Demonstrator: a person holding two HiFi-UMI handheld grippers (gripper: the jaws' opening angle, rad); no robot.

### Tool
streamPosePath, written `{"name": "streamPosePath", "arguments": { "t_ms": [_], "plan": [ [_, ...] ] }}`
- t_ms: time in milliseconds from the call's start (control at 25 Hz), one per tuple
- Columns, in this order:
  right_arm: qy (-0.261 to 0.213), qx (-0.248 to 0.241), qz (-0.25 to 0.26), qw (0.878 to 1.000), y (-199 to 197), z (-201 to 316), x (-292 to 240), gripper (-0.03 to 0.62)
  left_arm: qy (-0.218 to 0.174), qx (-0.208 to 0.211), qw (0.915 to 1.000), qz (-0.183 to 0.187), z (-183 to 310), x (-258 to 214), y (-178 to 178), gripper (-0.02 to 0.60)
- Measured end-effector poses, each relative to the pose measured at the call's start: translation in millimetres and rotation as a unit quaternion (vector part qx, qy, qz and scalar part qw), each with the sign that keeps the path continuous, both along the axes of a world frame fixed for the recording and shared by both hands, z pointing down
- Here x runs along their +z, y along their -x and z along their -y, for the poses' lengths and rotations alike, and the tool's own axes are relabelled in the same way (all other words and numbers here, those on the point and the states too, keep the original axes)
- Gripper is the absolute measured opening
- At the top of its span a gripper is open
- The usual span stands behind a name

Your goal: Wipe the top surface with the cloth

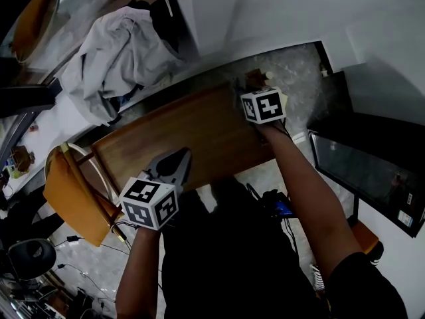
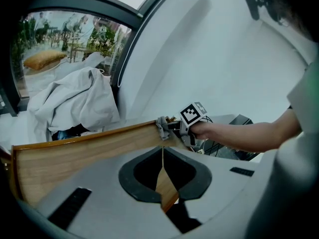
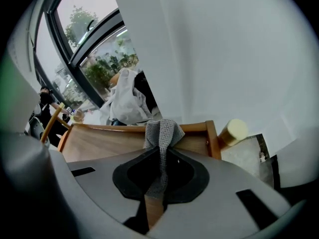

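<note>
Since the knit cloth (image 3: 160,131) is limp and light, the right gripper (image 3: 159,156) pinches its bunched fold at the wooden table's (image 1: 199,131) far right corner. The left gripper (image 2: 162,151) is clenched on nothing.

White wall (image 1: 265,12) behind, speckled grey floor (image 1: 299,72) — a tall window (image 3: 82,46) at left shows trees, perhaps a street.

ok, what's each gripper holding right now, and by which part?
Right gripper is shut on the grey cloth, pinching a bunched fold; the rest sticks out past the jaw tips over the wooden top. Left gripper is shut on nothing.
</note>
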State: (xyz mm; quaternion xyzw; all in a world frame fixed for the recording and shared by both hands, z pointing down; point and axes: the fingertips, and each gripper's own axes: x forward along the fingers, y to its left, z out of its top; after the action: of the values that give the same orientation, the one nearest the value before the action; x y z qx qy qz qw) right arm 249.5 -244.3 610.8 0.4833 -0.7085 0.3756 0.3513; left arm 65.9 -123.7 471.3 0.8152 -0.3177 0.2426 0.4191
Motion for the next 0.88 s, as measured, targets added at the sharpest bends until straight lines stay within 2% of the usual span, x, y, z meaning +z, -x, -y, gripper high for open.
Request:
{"name": "streamPosePath", "arguments": {
  "t_ms": [200,520,760,880],
  "plan": [
    [-0.003,0.027,-0.033,0.999,-25,5,-4,0.044,-0.002,-0.002,1.0000,0.000,-1,-2,0,0.018],
    [0.002,0.059,-0.051,0.997,-42,1,-7,0.044,-0.007,-0.012,0.9999,-0.001,-9,-5,8,0.018],
    [-0.004,0.079,-0.062,0.995,-43,-2,-11,0.043,-0.013,-0.029,0.9995,-0.002,-17,-9,25,0.018],
    [-0.007,0.089,-0.044,0.995,-30,-12,-20,0.043,-0.020,-0.046,0.9987,-0.004,-20,-15,43,0.018]
  ]
}}
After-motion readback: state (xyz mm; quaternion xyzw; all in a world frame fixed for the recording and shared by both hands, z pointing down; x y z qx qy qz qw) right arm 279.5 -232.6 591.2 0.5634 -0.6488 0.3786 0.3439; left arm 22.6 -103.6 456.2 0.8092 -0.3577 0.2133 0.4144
